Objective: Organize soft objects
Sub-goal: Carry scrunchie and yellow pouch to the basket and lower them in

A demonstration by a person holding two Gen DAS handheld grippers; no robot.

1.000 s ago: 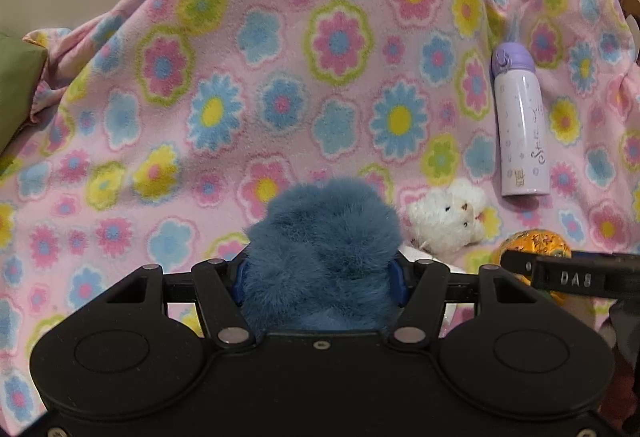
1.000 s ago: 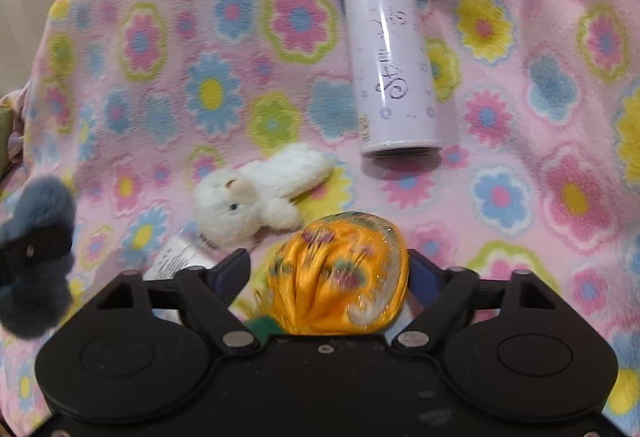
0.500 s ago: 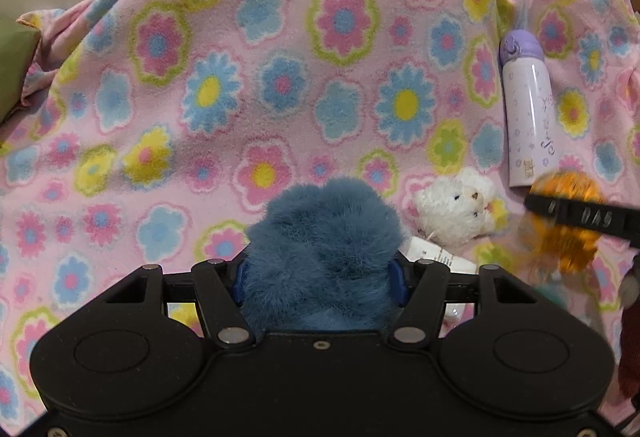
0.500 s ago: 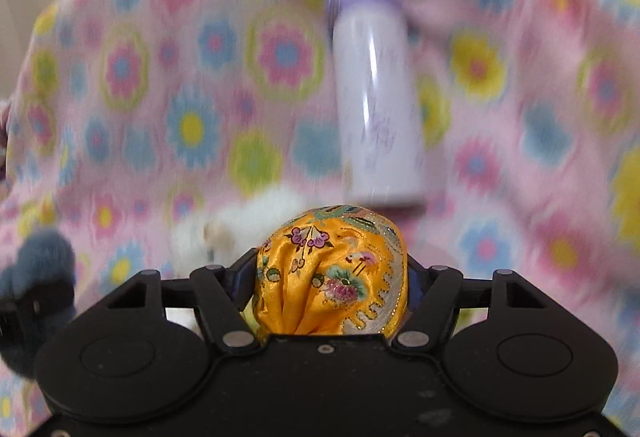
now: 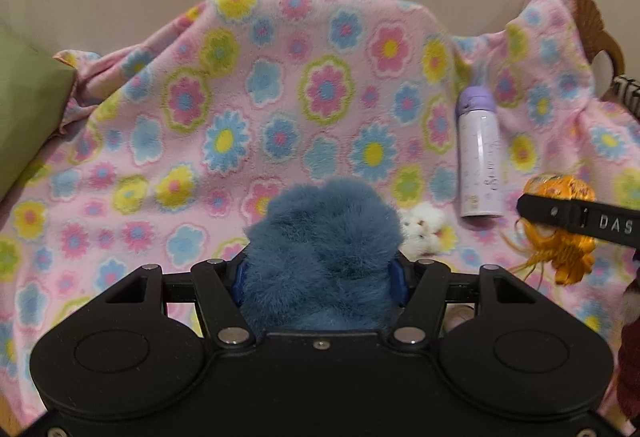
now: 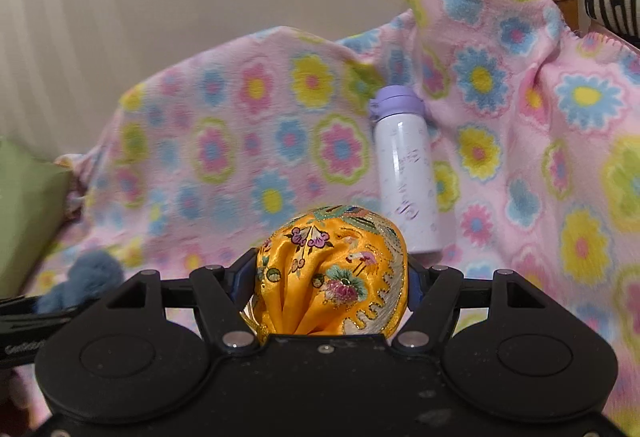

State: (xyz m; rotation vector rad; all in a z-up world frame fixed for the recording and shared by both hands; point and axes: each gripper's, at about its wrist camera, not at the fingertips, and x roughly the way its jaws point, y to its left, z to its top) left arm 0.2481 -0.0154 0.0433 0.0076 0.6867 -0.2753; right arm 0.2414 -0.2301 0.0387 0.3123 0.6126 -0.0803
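We held a fluffy blue plush (image 5: pixel 320 253) pinched in our left gripper (image 5: pixel 320 277) and a shiny embroidered yellow pouch (image 6: pixel 332 273) pinched in our right gripper (image 6: pixel 332 293), both above the flowered blanket (image 5: pixel 280 109).

A wide stretch of the flowered blanket (image 5: pixel 200 141) lies bare ahead and to the left, bounded at far left by a green cushion (image 5: pixel 28 117). To the right, a lavender bottle (image 5: pixel 479 161) and a small white plush (image 5: pixel 424 229) lie in the way, with the raised blanket fold (image 6: pixel 520 85) close behind the bottle.
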